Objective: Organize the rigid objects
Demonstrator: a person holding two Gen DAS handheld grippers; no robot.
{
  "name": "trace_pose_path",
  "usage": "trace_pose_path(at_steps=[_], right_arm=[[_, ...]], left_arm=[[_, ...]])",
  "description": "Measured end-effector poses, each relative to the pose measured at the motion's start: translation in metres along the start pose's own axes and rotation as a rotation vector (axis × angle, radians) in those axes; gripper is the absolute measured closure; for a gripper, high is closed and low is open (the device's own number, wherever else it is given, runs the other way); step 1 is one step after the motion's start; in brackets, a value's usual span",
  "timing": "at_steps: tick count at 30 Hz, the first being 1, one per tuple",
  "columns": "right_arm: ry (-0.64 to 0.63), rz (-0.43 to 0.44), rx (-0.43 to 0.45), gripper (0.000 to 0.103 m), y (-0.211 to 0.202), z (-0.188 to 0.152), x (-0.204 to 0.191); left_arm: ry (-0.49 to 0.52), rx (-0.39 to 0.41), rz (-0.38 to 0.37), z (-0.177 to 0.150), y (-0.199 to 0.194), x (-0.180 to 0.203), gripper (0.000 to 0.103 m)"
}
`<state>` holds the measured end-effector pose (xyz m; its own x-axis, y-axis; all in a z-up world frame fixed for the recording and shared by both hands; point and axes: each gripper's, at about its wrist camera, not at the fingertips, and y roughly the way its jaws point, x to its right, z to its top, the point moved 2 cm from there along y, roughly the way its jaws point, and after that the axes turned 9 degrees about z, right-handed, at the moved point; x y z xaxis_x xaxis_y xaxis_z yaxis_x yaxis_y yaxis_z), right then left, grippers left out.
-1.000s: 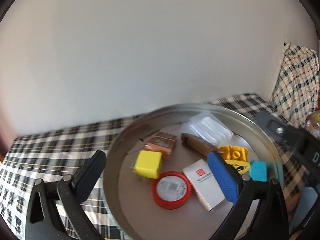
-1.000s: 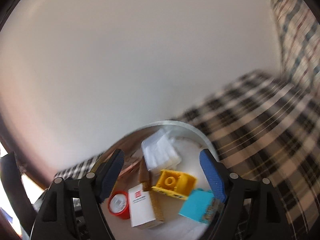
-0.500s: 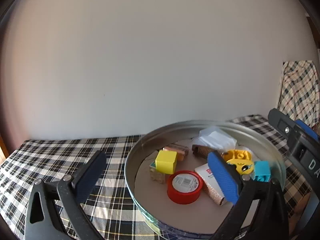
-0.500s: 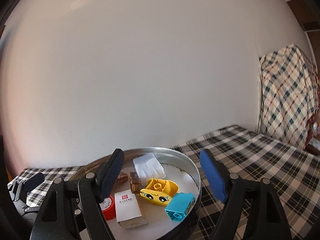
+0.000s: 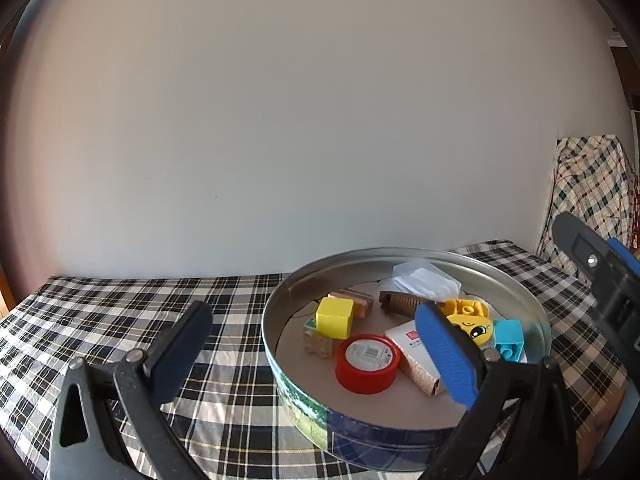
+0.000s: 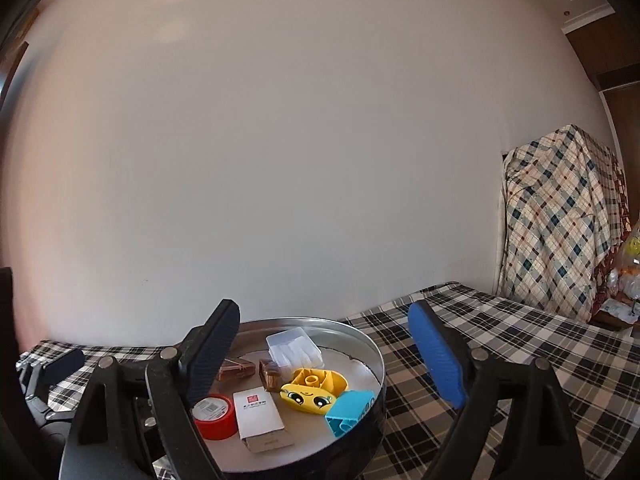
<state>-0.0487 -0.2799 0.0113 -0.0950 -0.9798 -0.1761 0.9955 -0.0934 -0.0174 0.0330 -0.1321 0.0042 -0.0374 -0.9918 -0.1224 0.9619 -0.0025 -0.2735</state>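
My left tongs (image 5: 316, 354) stand wide around nothing, their left finger outside the round tin (image 5: 404, 430) on the checked desk (image 5: 120, 320). My right tongs (image 6: 324, 350) have just been opening, nothing between them. Inside the tin: red lid (image 5: 367, 362), yellow cube (image 5: 334, 317), white box (image 6: 259, 418), blue block (image 6: 349, 407).

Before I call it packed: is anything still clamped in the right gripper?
No, the right gripper stands open with nothing between its pads, and the round tin sits behind it.
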Motion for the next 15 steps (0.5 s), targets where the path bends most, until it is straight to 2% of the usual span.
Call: trace_pose_path(at_steps=[5,8,15], right_arm=[[-0.022,-0.019,0.047,0.014,-0.016,0.001,-0.007],[-0.053,-0.032,0.070,0.006,-0.023,0.002,-0.014],[-0.091,-0.069,0.139,0.001,-0.040,0.004,-0.022]], left_arm=[[0.008,0.013,-0.003,-0.001,-0.010,-0.001,0.000],[0.003,0.021,-0.008,-0.003,-0.016,-0.002,0.000],[-0.008,0.019,-0.010,-0.006,-0.024,-0.007,0.000]])
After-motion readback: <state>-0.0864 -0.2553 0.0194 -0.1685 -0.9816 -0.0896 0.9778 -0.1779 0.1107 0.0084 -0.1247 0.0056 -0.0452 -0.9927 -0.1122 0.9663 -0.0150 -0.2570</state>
